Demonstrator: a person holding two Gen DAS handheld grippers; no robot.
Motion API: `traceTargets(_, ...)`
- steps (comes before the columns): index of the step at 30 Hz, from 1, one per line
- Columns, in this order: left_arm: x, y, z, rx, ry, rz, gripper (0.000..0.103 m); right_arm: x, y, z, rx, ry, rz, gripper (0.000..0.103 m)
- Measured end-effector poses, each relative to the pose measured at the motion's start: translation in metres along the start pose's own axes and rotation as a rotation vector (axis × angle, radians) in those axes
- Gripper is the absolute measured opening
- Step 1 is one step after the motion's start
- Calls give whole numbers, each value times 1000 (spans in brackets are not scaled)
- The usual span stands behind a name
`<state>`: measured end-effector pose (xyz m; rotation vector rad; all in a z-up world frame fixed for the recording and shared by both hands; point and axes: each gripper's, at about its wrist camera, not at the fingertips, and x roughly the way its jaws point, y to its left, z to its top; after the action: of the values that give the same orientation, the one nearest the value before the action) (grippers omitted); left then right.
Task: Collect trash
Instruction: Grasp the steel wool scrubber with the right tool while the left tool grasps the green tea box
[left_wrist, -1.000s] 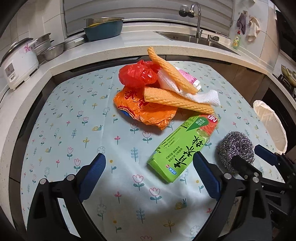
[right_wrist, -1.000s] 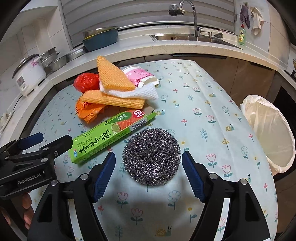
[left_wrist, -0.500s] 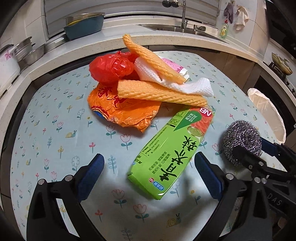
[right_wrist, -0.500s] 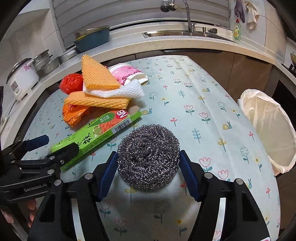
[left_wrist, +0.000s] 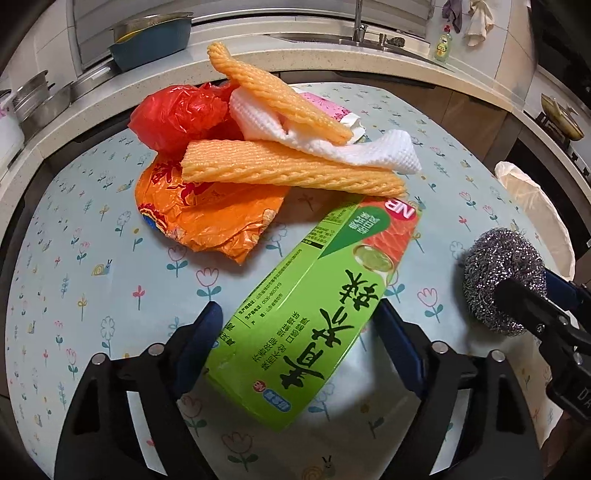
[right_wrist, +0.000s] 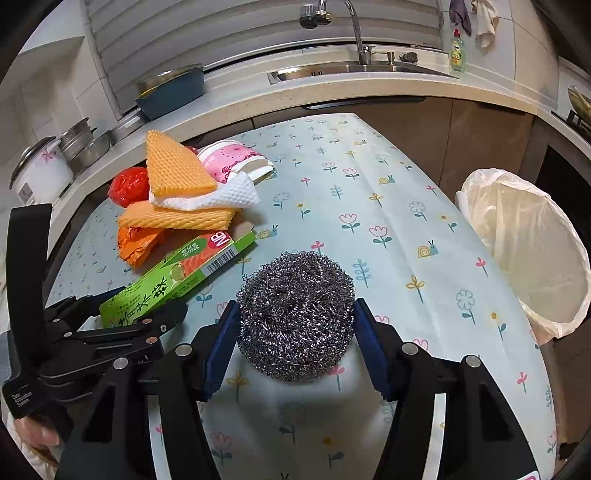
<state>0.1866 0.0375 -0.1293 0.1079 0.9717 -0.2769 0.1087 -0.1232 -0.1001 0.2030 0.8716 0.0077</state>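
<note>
Closing: left tool (left_wrist: 301, 325) astride green box (left_wrist: 314, 302), right tool (right_wrist: 295, 332) pinching steel scourer (right_wrist: 295, 314).

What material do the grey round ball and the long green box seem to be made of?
Grey ball: apparently steel wool, shiny tangled metal curls, like a scouring pad. Green box: probably thin printed cardboard, slightly glossy, with sharp folded edges and an open brown flap at its far end.

On the right wrist view I see a floral tablecloth (right_wrist: 369, 184) with a counter (right_wrist: 240, 99) curving behind it. Sink (right_wrist: 354, 68) and tap (right_wrist: 351, 29) sit at twelve o'clock, a soap bottle (right_wrist: 457, 51) and hung cloths (right_wrist: 484, 18) at one, a blue basin (right_wrist: 171, 92) at eleven, and pots (right_wrist: 79, 142) and a rice cooker (right_wrist: 38, 171) at ten.
</note>
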Motion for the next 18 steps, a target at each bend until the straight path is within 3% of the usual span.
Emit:
traceTargets(6, -10, -16, -5, 8, 9, -53, 50, -6, -4, -1, 9, -10, 10, 59)
traceTargets(18, -48, -62, -6, 38, -30, -130, 48, -43, -33, 0, 51, -78, 12, 59)
